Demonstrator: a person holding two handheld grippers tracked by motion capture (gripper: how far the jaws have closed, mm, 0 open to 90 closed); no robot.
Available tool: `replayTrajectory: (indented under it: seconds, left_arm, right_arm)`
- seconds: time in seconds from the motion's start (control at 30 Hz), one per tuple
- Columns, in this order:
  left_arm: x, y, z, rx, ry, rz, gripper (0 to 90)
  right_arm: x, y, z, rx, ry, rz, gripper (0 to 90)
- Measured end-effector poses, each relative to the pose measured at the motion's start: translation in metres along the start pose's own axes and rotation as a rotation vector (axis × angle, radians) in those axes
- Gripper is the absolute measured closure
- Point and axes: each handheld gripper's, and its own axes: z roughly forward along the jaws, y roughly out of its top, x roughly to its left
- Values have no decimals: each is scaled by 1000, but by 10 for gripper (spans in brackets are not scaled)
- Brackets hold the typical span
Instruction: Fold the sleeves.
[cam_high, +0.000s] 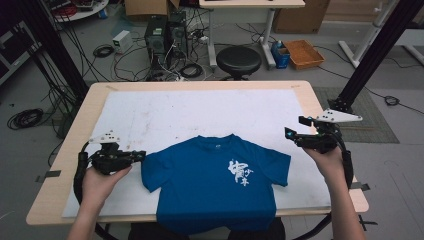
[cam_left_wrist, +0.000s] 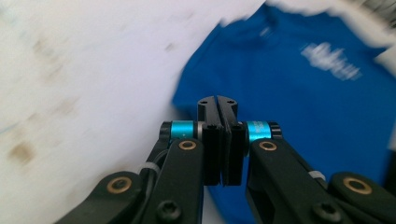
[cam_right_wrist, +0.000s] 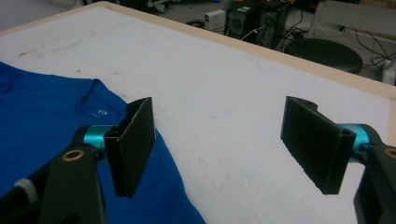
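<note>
The blue T-shirt (cam_high: 215, 182) lies flat and face up on the white mat (cam_high: 150, 120), at the mat's near edge, with its hem hanging over the table's front edge and its white chest print (cam_high: 239, 172) facing the camera. The collar points away from the person; both short sleeves are spread outward. The left gripper (cam_high: 139, 156) sits just beside the shirt's left sleeve, at the sleeve's outer edge. Its jaws are pressed together; the left gripper view (cam_left_wrist: 218, 105) shows the two pads meeting with no visible gap, and no blue cloth is seen between them, though motion blur in that view makes a thin pinch of fabric hard to rule out. The right gripper (cam_high: 291, 134) hangs above the mat beyond the shirt's right sleeve, apart from the cloth. Its jaws are spread wide; the right gripper view (cam_right_wrist: 219, 144) shows bare mat between the two pads, with the shirt's collar and shoulder off to one side. The step in hand appears to be taking hold of the sleeves or shoulders. To do it well, confirm the left grip before lifting: if empty, reopen and seat the sleeve hem between the pads. Bring the right gripper down onto the matching sleeve point so that both holds are symmetrical about the collar. Lift both sides evenly to avoid skewing the shirt.
</note>
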Motion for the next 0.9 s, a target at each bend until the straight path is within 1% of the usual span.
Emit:
replayTrajectory:
  seconds: [0.03, 0.07, 0.1, 0.13, 0.17, 0.2, 0.23, 0.27, 0.3, 0.33, 0.37, 0.4, 0.47, 0.5, 0.53, 0.6, 0.63, 0.7, 0.73, 0.77, 0.8, 0.83, 0.87, 0.9]
  left_arm:
    - [0, 0, 0, 0, 0, 0, 885]
    - [-14, 9, 10, 9, -49, -16, 885]
    - [-14, 9, 10, 9, -49, -16, 885]
    - [-26, 17, 24, 12, -103, -36, 885]
    - [-26, 17, 24, 12, -103, -36, 885]
    - [-37, 24, 40, 19, -165, -53, 885]
    - [-37, 24, 40, 19, -165, -53, 885]
    - [-45, 30, 58, 23, -208, -70, 885]
    - [-45, 30, 58, 23, -208, -70, 885]
    - [-50, 34, 77, 37, -203, -63, 885]
    - [-50, 34, 77, 37, -203, -63, 885]
    - [-51, 36, 86, 42, -209, -64, 884]
    - [-51, 36, 103, 29, -225, -89, 884]
    - [-50, 36, 116, 18, -224, -86, 802]
    - [-50, 35, 119, 22, -222, -82, 724]
    - [-49, 35, 121, 15, -221, -78, 625]
    - [-49, 34, 121, -1, -223, -73, 593]
    - [-46, 33, 114, -33, -224, -58, 558]
    - [-42, 31, 103, -76, -214, -29, 546]
    - [-39, 30, 97, -102, -198, -4, 530]
    - [-36, 28, 90, -119, -181, 22, 509]
    - [-33, 27, 82, -131, -152, 56, 507]
    - [-33, 27, 82, -131, -152, 56, 506]
    - [-26, 21, 67, -150, -71, 141, 498]
  right_arm:
    - [0, 0, 0, 1, 0, -2, 263]
    - [0, 0, 0, 0, 0, -6, 262]
    - [0, 0, 1, 2, 0, -8, 263]
    - [1, 0, 1, 0, -2, -9, 262]
    - [1, 1, 0, 1, -4, -10, 263]
    - [1, 1, 0, -1, -5, -11, 263]
    - [1, 1, 0, -1, -6, -12, 263]
    - [1, 1, -1, -1, -6, -12, 263]
    - [1, 1, -1, 1, -7, -10, 263]
    - [1, 0, -1, -1, -8, -12, 263]
    - [1, 0, -1, 1, -11, -11, 263]
    - [1, 0, -1, 4, -11, -8, 263]
    - [0, -1, 0, 5, -11, -12, 263]
    - [0, -2, 1, 11, -13, -7, 263]
    - [-1, -2, 2, 17, -18, -9, 263]
    - [-3, -4, 3, 30, -18, 7, 263]
    - [-4, -5, 3, 34, -16, 13, 263]
    - [-7, -8, 4, 43, -17, 30, 280]
    - [-8, -10, 5, 53, -17, 38, 309]
    - [-10, -12, 6, 59, -19, 46, 331]
    - [-11, -14, 7, 68, -19, 52, 350]
    - [-12, -16, 8, 79, -15, 64, 371]
    - [-13, -18, 9, 94, -9, 72, 411]
    - [-14, -21, 11, 110, -2, 79, 442]
